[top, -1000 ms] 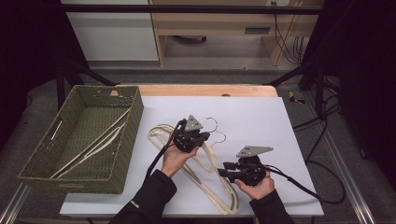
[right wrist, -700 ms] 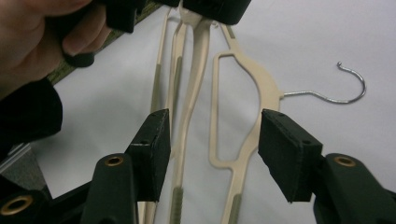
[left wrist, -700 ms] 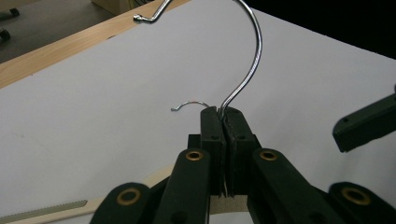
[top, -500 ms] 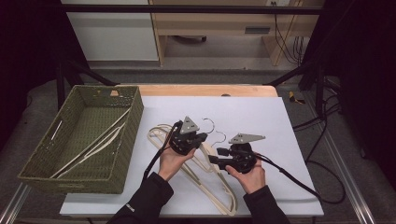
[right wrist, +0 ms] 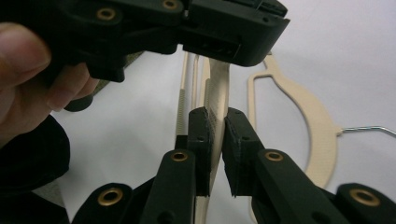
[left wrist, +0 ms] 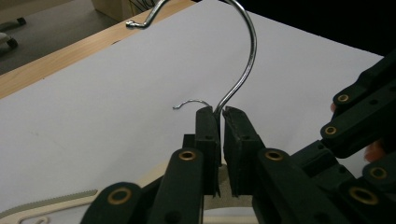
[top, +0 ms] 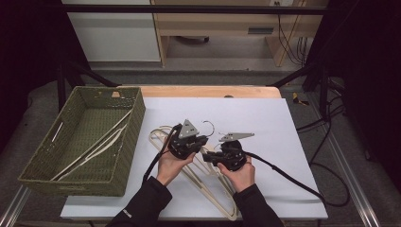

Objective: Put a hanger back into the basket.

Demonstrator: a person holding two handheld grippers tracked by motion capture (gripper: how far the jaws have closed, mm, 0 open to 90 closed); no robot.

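A white tabletop (top: 265,118) stands in a dark room with a pale cabinet behind, and a green woven basket (top: 33,172) at its left already holds a few cream hangers. In the middle lies a loose pile of hangers, and one hanger (right wrist: 217,91) is lifted out of it. The left gripper (left wrist: 220,119) has its jaws pinched shut on the neck of that hanger's wire hook (left wrist: 250,51), which curls up and away from the jaws. The right gripper (right wrist: 215,128) has just been closing and now clamps the hanger's flat ridged arm on edge between its pads. The hanger's long axis runs from the left gripper back toward the person, and the basket lies off to the left (the left hand is nearer it). The other hangers (top: 208,189) underneath could snag on the lift.
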